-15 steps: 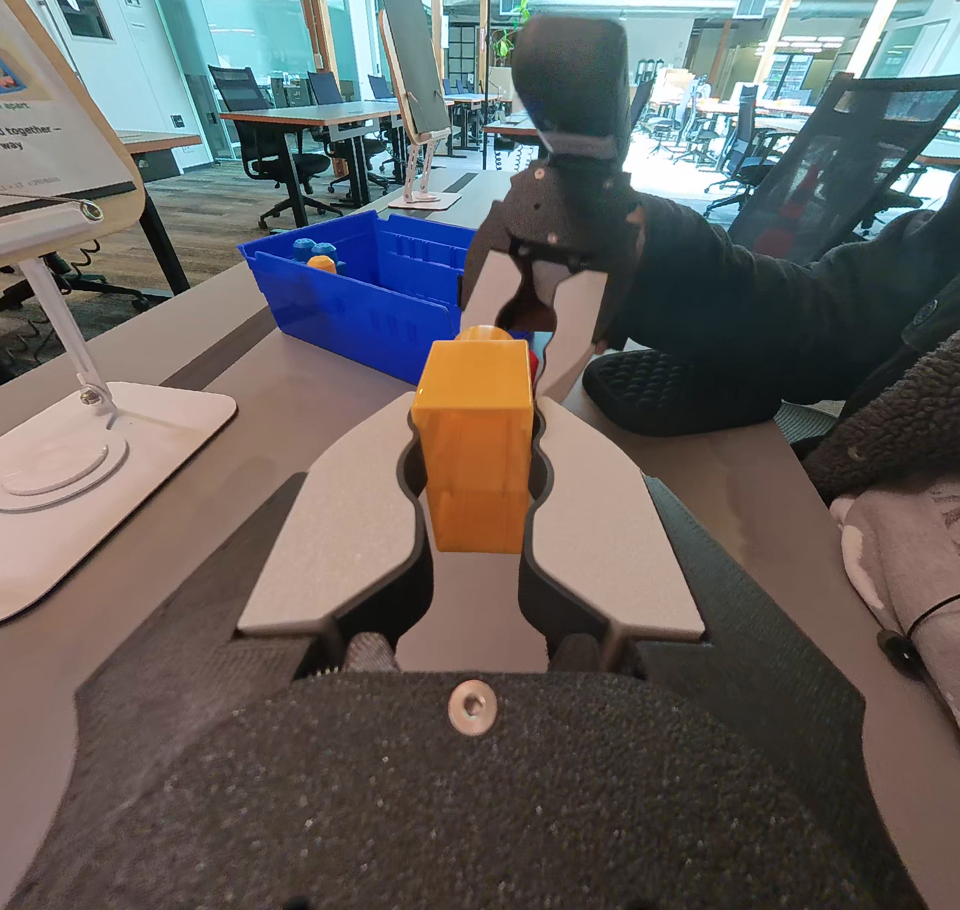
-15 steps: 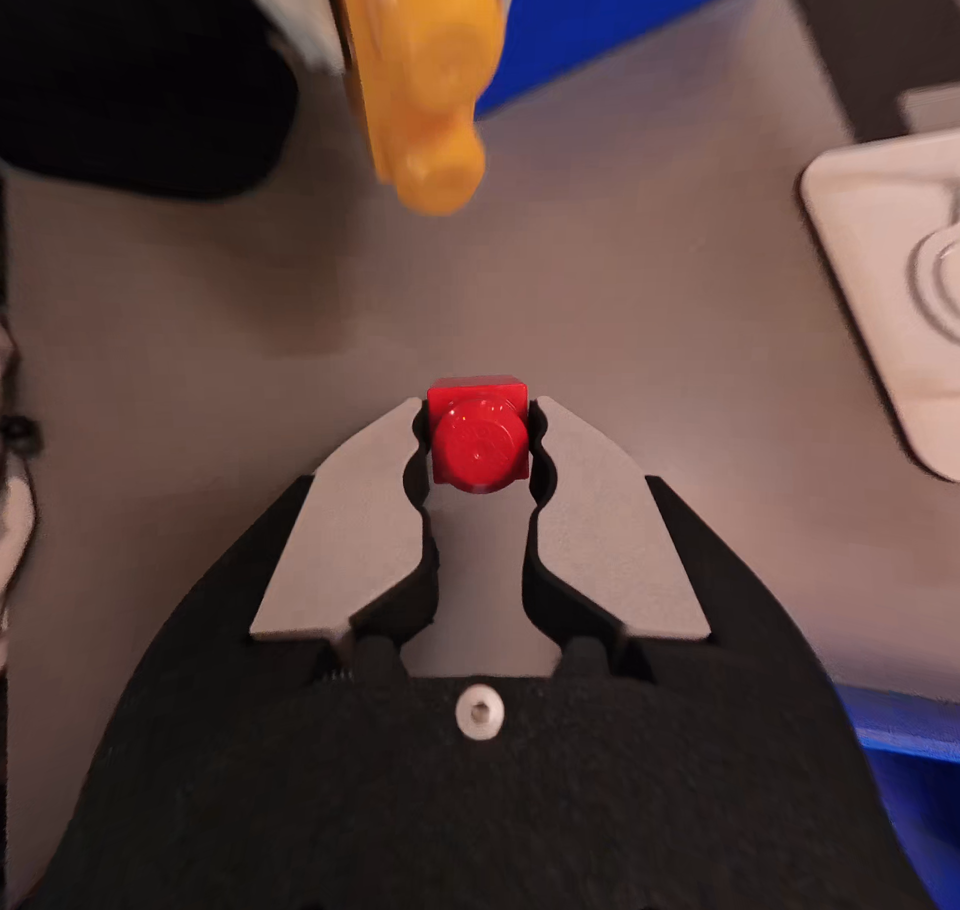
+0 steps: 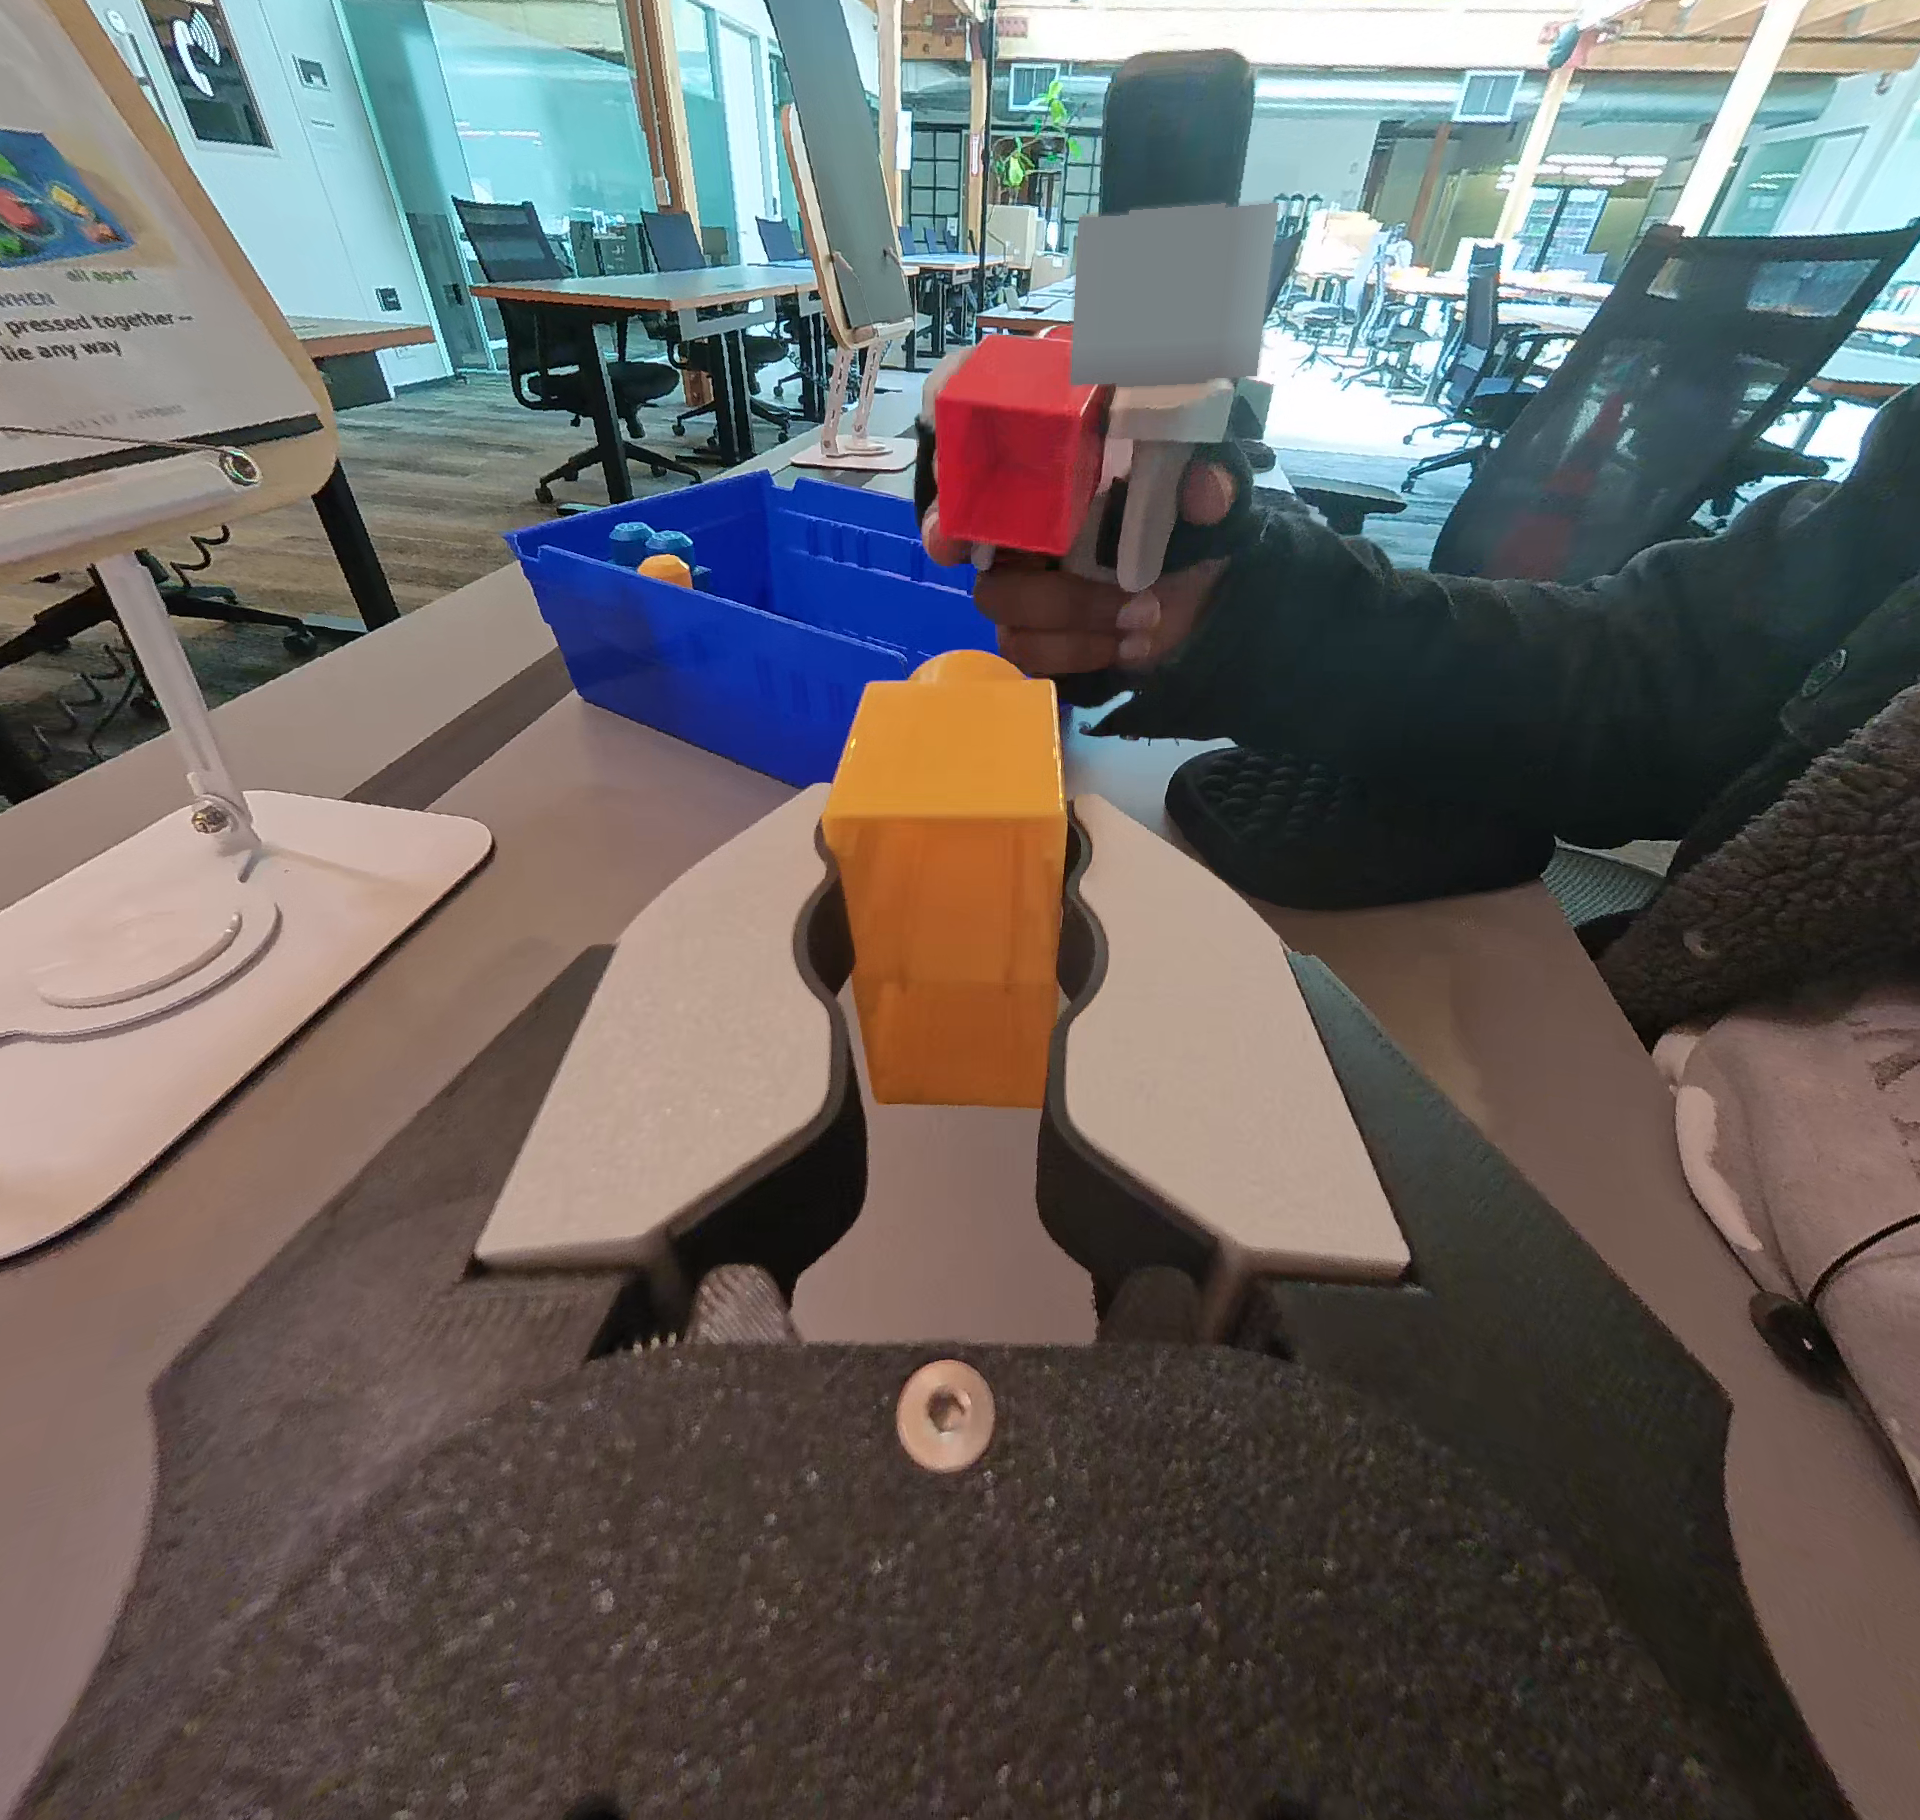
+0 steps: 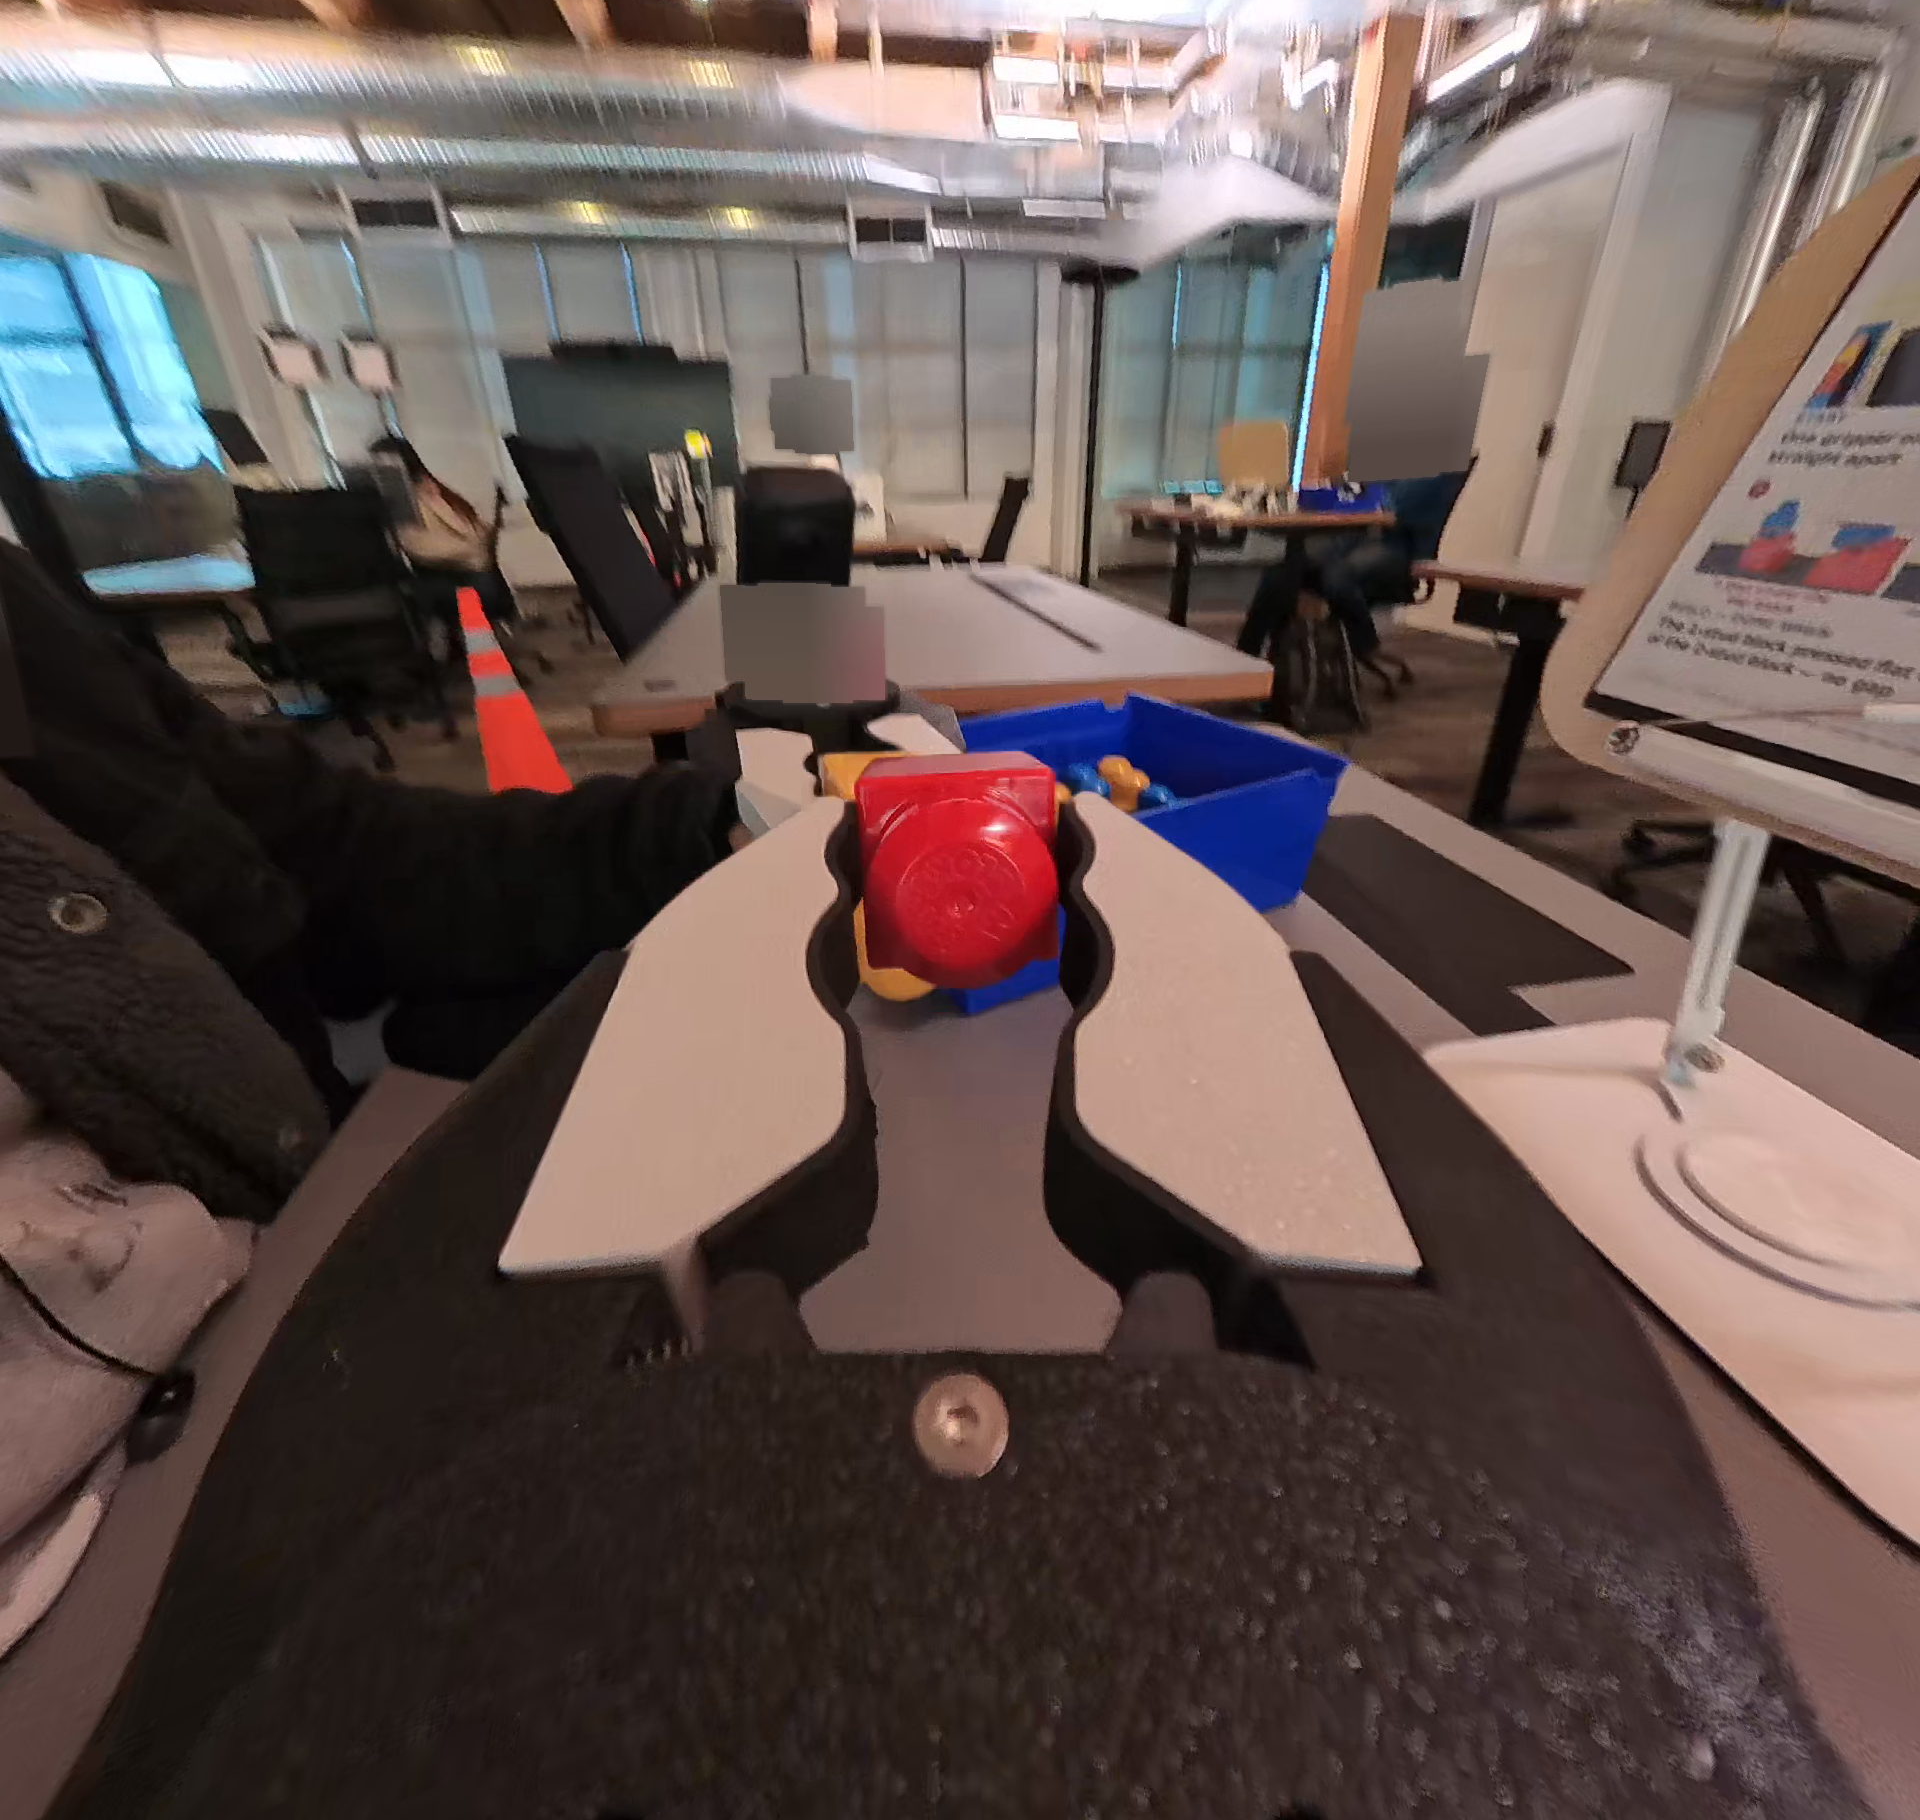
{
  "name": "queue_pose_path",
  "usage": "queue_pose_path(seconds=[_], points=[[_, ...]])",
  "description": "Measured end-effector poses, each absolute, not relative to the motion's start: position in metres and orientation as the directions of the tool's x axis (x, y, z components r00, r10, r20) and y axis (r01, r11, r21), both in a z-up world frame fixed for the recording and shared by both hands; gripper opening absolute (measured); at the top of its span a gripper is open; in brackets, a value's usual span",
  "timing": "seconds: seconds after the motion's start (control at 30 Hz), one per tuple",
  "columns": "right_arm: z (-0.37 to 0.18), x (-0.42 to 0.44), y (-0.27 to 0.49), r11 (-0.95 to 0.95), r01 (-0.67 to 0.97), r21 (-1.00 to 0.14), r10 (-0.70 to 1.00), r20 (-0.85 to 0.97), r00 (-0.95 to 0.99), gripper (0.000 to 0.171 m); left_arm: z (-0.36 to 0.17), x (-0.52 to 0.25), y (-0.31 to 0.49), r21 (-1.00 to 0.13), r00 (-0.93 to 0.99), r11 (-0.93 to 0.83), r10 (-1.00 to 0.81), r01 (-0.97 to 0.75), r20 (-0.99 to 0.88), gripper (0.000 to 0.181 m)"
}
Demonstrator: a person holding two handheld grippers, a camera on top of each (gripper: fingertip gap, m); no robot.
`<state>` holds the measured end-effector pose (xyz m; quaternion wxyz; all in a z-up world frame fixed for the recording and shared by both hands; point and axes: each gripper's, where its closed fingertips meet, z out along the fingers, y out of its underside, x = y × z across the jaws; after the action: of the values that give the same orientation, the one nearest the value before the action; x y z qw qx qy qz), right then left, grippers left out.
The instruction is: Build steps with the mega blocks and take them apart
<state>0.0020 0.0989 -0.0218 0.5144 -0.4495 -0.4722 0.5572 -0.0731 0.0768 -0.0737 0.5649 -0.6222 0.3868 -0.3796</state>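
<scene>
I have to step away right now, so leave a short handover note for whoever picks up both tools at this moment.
Left tool: shut on the orange block, stud pointing away from the camera, low over the table.
Right tool: shut on the red block, held in the air, its hollow underside facing the left tool.
Blue bin: on the table, more blocks inside.
Done: one block gripped in each tool.
Left: press red and orange together, add steps, then pull all apart.
</scene>
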Motion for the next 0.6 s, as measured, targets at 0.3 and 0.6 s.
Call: queue_pose_path(seconds=[0.3, 0.6], points=[[-0.028, 0.003, 0.093, -0.084, -0.23, -0.97, 0.985, -0.046, -0.165, 0.035, -0.071, -0.073, 0.074, -0.997, 0.397, -0.058, -0.917, -0.041, 0.037, 0.037], [-0.033, -0.001, 0.092, -0.096, -0.215, -0.972, 0.983, -0.059, -0.174, 0.035, -0.07, -0.071, 0.071, -0.998, 0.385, -0.052, -0.922, -0.04, 0.033, 0.037]])
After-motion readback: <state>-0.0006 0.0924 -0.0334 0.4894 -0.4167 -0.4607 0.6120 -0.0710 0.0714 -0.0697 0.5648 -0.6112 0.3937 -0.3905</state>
